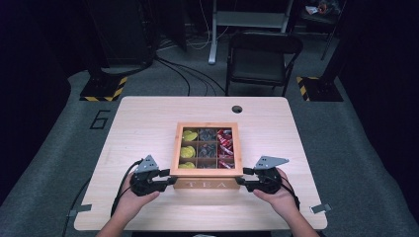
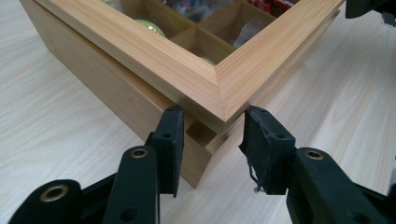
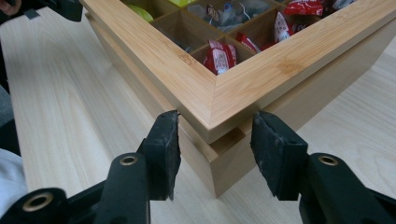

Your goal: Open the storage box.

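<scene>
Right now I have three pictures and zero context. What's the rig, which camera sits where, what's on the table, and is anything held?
There is no robot. A person holds a two-jaw tool in each hand: the left tool and the right tool. The high view looks down from above the person's side of the table. The other two cameras ride on the tools and look along their black jaws. On the table stands a wooden tea box with yellow packets, dark packets and red packets inside. Each tool straddles a front corner of its lid. I can't tell whether the pads press on it.
</scene>
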The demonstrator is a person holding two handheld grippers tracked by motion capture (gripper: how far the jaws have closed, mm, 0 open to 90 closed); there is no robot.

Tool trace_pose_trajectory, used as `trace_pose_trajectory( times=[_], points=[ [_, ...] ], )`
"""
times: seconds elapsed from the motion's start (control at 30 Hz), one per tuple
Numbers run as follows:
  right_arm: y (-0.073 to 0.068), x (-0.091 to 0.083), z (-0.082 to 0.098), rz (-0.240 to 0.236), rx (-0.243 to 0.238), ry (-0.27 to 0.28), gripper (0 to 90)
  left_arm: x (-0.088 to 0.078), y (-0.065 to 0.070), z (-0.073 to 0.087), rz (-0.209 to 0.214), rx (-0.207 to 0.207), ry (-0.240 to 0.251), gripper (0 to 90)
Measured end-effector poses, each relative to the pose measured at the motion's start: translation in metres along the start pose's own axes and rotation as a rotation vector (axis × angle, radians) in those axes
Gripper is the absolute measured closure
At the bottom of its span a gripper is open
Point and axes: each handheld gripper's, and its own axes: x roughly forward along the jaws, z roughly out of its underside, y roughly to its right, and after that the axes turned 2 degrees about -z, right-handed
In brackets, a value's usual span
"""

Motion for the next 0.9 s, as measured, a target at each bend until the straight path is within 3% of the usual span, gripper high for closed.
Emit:
trace_pose_trajectory(
  times=[0.27, 0.43, 0.7, 0.9],
  points=[
    [0.002, -0.004, -0.006, -0.022, 0.032, 0.009, 51.1, -0.003, -0.002, -0.003, -0.02, 0.018, 0.025, 50.1],
    [0.003, -0.008, -0.011, -0.027, 0.052, 0.03, 51.2, -0.004, -0.001, -0.008, -0.044, 0.033, 0.049, 49.6],
    [0.006, -0.013, -0.018, -0.042, 0.062, 0.066, 50.3, -0.01, 0.0, -0.019, -0.062, 0.061, 0.059, 49.8],
    [0.008, -0.014, -0.021, -0.022, 0.035, 0.071, 44.9, -0.013, 0.0, -0.026, -0.064, 0.068, 0.054, 49.7]
  ],
)
